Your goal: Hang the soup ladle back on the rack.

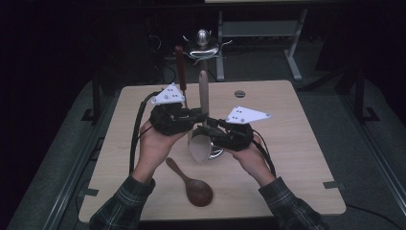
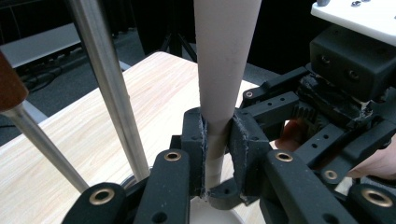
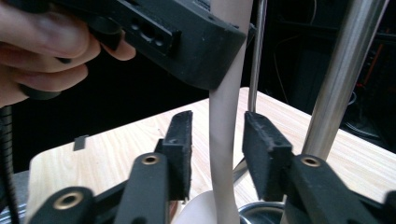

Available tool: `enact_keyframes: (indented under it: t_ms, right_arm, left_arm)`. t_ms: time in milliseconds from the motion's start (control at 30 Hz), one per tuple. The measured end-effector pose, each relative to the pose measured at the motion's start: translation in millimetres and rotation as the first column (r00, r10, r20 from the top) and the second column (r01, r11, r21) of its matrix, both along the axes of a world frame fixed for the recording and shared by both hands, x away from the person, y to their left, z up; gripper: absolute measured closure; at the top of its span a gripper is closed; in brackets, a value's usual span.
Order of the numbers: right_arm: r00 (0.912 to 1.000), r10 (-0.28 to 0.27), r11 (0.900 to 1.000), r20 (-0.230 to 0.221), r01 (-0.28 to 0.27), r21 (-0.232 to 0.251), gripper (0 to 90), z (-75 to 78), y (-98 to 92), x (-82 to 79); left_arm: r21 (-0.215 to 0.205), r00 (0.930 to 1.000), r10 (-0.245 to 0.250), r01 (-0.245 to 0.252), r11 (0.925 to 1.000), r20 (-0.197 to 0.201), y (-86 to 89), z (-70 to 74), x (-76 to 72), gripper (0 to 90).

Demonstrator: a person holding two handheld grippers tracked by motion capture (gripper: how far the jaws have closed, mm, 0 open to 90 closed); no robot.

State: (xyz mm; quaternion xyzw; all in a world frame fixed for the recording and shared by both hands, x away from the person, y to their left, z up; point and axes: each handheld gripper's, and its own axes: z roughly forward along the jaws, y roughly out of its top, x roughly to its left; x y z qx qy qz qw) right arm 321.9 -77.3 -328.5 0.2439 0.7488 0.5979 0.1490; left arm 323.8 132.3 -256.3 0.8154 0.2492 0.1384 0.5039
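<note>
Left gripper view, left hand-held gripper (image 2: pixel 218 140) clamping beige handle (image 2: pixel 224 60)

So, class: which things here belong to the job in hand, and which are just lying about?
In the job:
- pale utensil handle, clamped by the left tool
- right tool, pads either side of the handle, not touching
- tilted cup

Lying about:
- wooden spoon
- steel rods

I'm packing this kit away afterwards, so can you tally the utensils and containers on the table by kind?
Wooden spoon: 1
Beige-handled utensil: 1
Brown-handled steel utensil: 1
Plain steel shaft, top end out of frame: 1
White cup: 1
Steel container: 1
Total: 6
</note>
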Motion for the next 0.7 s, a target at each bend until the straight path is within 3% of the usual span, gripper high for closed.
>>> enact_keyframes:
  t_ms: [167,267,533,700]
  right_arm:
    - [0.9999,-0.013,1.000,-0.003,0.013,-0.015,77.2,-1.5,5.1,1.2]
    - [0.9997,-0.017,1.000,0.016,0.017,-0.025,78.5,-2.1,5.2,0.4]
    - [0.9996,0.013,1.000,-0.024,-0.013,-0.023,79.0,-3.1,2.9,2.3]
    - [0.9956,0.087,0.996,-0.036,-0.088,-0.018,79.1,-8.0,0.4,8.0]
  left_arm:
    - [0.004,1.0000,0.000,0.000,1.0000,-0.004,1.3,-1.5,0.0,76.5]
    - [0.002,1.0000,-0.006,0.006,1.0000,-0.003,1.4,-2.2,0.6,76.4]
    - [-0.010,0.9998,-0.017,0.017,0.9998,0.003,6.1,-2.0,0.3,70.7]
    - [-0.009,0.9992,-0.038,0.038,0.9992,0.012,14.1,1.0,-2.7,63.5]
